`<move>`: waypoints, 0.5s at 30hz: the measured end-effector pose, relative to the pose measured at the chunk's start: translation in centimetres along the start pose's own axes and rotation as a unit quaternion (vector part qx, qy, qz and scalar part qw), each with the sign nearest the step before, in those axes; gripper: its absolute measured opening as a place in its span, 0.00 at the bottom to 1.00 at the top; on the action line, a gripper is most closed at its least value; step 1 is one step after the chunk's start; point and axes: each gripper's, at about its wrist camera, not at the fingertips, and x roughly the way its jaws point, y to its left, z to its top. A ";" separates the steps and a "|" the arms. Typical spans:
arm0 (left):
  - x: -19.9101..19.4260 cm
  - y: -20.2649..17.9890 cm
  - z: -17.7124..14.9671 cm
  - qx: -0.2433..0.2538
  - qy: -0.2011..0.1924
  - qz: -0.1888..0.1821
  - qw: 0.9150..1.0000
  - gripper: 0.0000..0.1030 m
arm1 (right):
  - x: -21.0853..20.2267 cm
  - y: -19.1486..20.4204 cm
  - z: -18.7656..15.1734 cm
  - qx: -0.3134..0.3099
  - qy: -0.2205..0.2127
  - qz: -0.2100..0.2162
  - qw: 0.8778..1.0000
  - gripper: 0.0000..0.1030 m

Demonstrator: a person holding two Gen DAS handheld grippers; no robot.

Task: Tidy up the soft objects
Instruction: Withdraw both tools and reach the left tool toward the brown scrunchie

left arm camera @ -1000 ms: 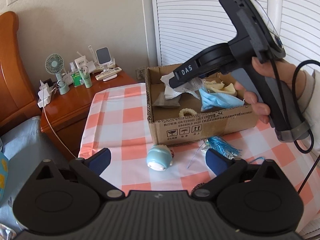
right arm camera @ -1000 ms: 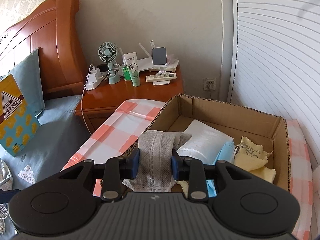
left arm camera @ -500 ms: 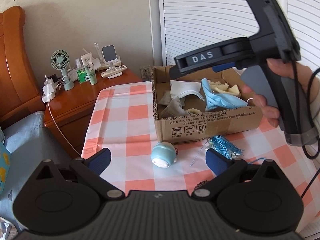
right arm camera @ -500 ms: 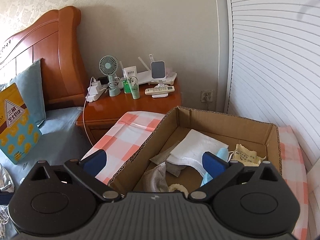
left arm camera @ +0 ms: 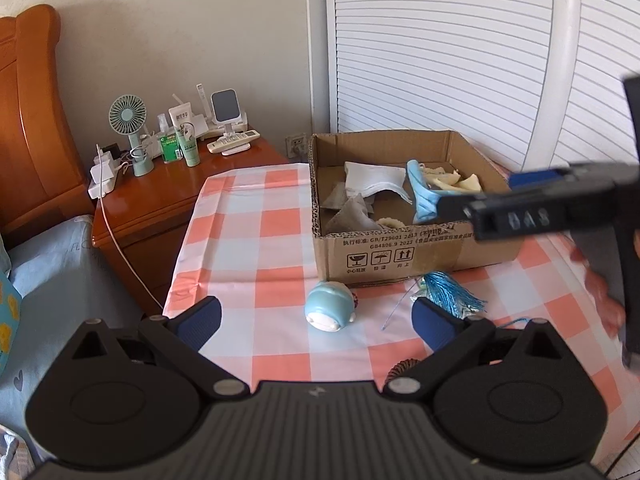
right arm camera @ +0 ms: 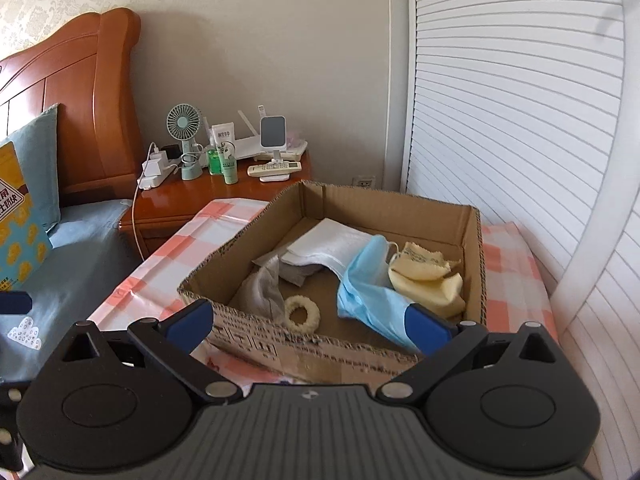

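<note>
Bedroom, headboard and nightstand (left arm camera: 168,200) at left, slatted doors behind; checked table (left arm camera: 256,240) in the middle. Left to right on the table: blue round plush (left arm camera: 330,311) in the open, blue tassel (left arm camera: 450,295) just beside it at the foot of the cardboard box (left arm camera: 400,254), box holding grey cloth (right arm camera: 262,292), cream hair ring (right arm camera: 303,312), white cloth (right arm camera: 332,242), blue face mask (right arm camera: 370,292), yellow cloth (right arm camera: 428,280). Left gripper (left arm camera: 316,322) low over the near table, jaws spread wide, nothing between; plush straight ahead, roughly centred in the gap, tassel touching or just behind the right jaw tip, cannot tell which. Right gripper (right arm camera: 308,326) at the box's near wall, jaws spread wide and empty after just opening, nothing held. Likely next: left side takes the plush, being nearer. Plush rounded, no clear long axis. Open table left of plush; box wall close behind, tassel cord close on right, snag risk.
</note>
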 end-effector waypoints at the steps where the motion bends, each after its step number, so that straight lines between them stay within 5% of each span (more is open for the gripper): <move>1: 0.1 0.0 0.0 -0.001 0.000 -0.002 1.000 0.98 | -0.2 -0.2 -0.7 0.005 0.002 -0.005 1.000 1.00; 15: 2.9 -1.8 -2.6 0.044 0.028 -0.067 0.996 0.98 | -1.9 -1.5 -9.8 0.015 0.057 -0.059 0.997 1.00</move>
